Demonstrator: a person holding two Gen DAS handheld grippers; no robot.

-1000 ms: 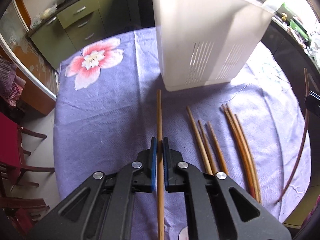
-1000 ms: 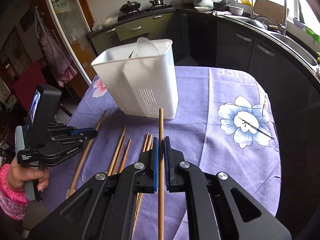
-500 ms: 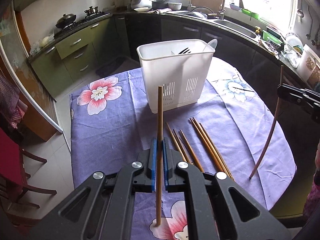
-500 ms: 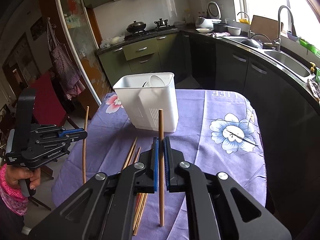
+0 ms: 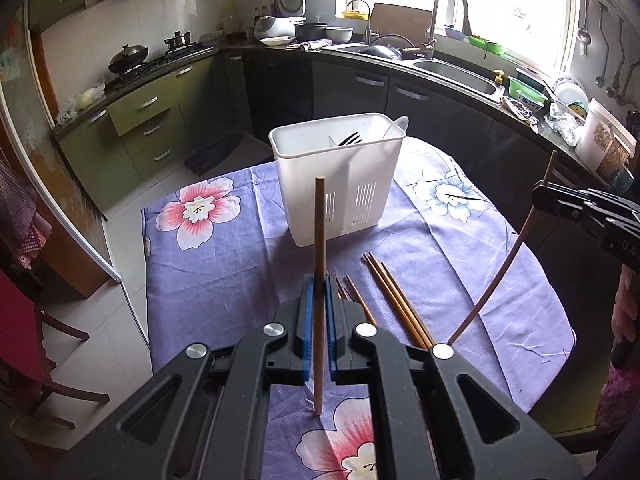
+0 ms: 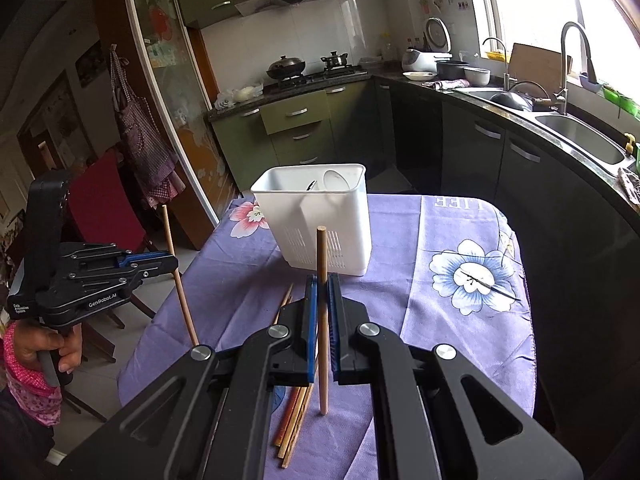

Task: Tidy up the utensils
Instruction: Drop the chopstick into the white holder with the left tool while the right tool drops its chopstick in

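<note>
Two chopsticks: you hold one in each gripper, both lifted clear above the purple flowered cloth (image 5: 224, 264).
Left chopstick (image 5: 319, 240): it stands nearly upright between the blue pads of your left gripper (image 5: 319, 296), its top in line with the front of the white holder.
Left fingers: pressed narrow on that chopstick, gripping it around its middle.
Right chopstick (image 6: 321, 264): it stands upright in your right gripper (image 6: 322, 300), its lower end hanging above the cloth.
Right fingers: clamped tight on that stick (barely a gap shows beside the wood).
Loose chopsticks (image 5: 394, 300): several lie on the cloth between the two grippers, fanned side by side, near the holder but not touching it.
White holder (image 5: 340, 192): a slotted, divided utensil caddy stands upright on the cloth beyond the loose sticks; a dark utensil (image 5: 349, 139) and a pale spoon-like piece (image 6: 335, 180) rise from one compartment.
Your hand (image 6: 44, 346): it wraps the left gripper's handle, with a pink patterned sleeve at the wrist.
Surroundings: kitchen counter with sink (image 6: 580, 140) to the right, stove with a wok (image 6: 286, 68) behind.
</note>
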